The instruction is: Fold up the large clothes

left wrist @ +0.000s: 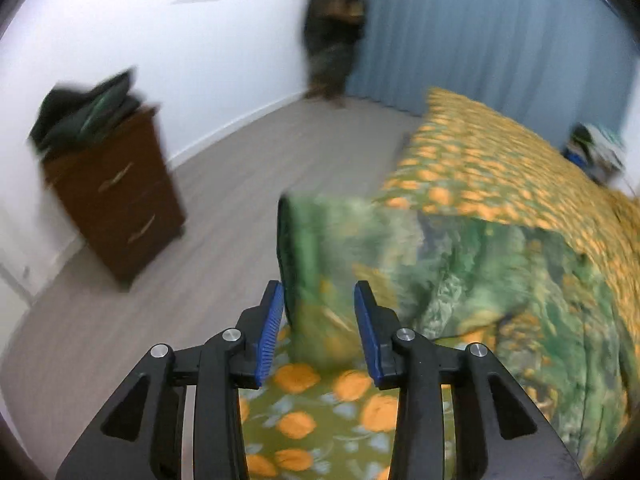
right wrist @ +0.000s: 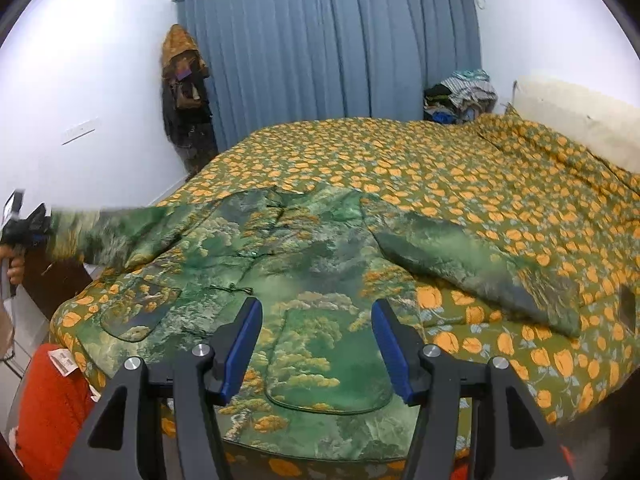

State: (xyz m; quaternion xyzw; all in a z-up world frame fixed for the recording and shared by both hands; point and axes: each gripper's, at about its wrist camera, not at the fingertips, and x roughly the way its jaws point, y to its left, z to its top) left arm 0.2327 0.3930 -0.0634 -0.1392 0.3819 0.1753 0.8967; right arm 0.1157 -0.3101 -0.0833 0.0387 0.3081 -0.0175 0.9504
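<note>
Left wrist view: left gripper (left wrist: 319,312) points down over the bed edge. Its blue pads (left wrist: 269,332) stand apart with the end of the jacket sleeve (left wrist: 316,264) between them; frame is motion-blurred, so I cannot tell whether the pads press the cloth. Brown drawer cabinet (left wrist: 116,196) by the white wall, dark clothes heaped on top.

Right wrist view: green patterned jacket (right wrist: 288,264) lies spread front-up on the orange-flowered bedspread (right wrist: 460,168), near the bed's front edge. One sleeve is lifted off the bed and stretched out to frame left, reaching the left gripper (right wrist: 42,224), held by a hand (right wrist: 16,268). Other sleeve (right wrist: 480,272) lies flat, angled to the right. Right gripper (right wrist: 316,336) hangs above the jacket's lower pocket, jaws apart, nothing between them. Blue curtain (right wrist: 328,48) behind.
</note>
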